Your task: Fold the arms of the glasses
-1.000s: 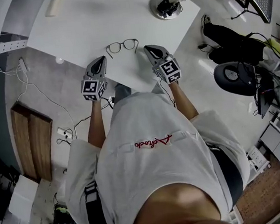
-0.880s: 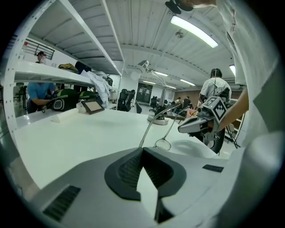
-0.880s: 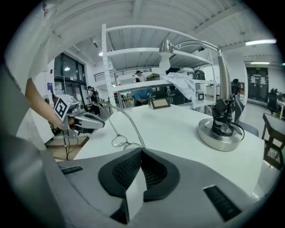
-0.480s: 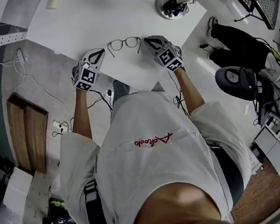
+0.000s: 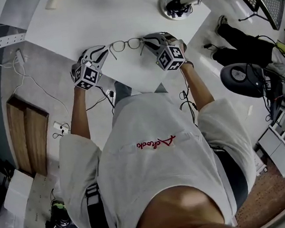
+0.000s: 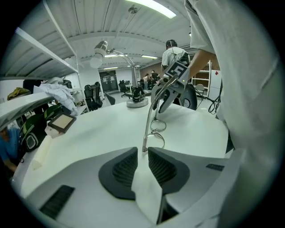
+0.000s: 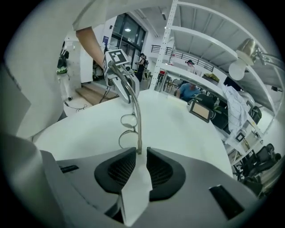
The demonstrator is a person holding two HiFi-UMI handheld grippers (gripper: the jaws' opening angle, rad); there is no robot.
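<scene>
Head cam: high up, facing steeply down onto table [image 5: 111, 13] edge, fairly far. Left gripper [image 5: 105, 50] cam & right gripper [image 5: 146, 38] cam: low over table, close behind own jaws, facing each other. All 3 share glasses [image 5: 126, 44]; each gripper cam sees opposite gripper.

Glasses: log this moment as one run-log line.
glasses on white table | left claw open, frame end at its tips | right claw jaws just opened, frame end between them, not pinched

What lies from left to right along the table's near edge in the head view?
left gripper → glasses → right gripper, whose jaws have just been opening, with a glasses arm tip between them.
</scene>
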